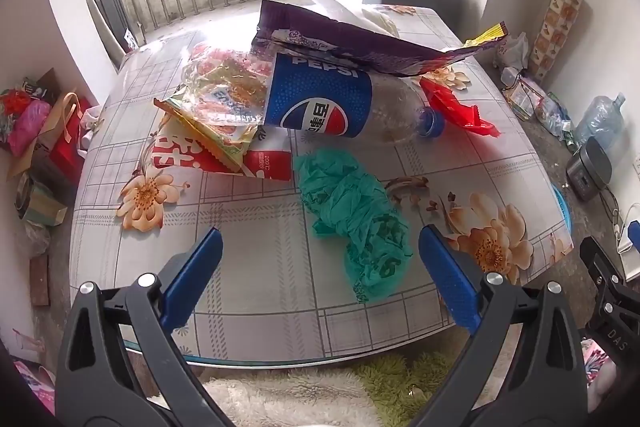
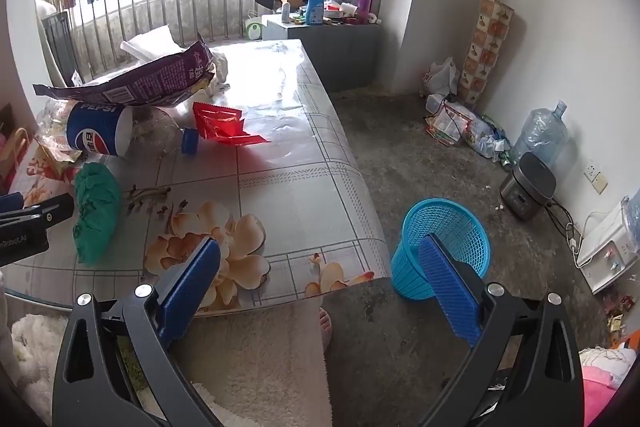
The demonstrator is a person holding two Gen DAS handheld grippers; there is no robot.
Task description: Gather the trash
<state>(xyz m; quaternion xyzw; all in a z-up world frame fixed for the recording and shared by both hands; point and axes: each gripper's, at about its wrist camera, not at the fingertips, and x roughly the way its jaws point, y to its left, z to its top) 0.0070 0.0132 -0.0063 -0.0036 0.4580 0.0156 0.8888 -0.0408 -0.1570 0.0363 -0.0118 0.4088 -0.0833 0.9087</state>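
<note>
Trash lies on a floral tablecloth table (image 1: 248,267). A crumpled green plastic bag (image 1: 356,223) lies just ahead of my open, empty left gripper (image 1: 320,239). Behind it an empty Pepsi bottle (image 1: 320,95) lies on its side, with a purple snack bag (image 1: 352,43) over it, a red wrapper (image 1: 456,107) to its right, and clear and yellow wrappers (image 1: 224,95) and a red-white packet (image 1: 224,159) to its left. My right gripper (image 2: 320,255) is open and empty over the table's near corner (image 2: 320,211). A blue mesh bin (image 2: 444,247) stands on the floor beside the table.
A rice cooker (image 2: 528,187), a water jug (image 2: 540,135) and floor litter (image 2: 460,127) sit along the right wall. A grey cabinet with bottles (image 2: 332,31) stands behind the table. Bags and boxes (image 1: 44,131) crowd the floor at left. A fluffy rug (image 2: 248,355) lies below.
</note>
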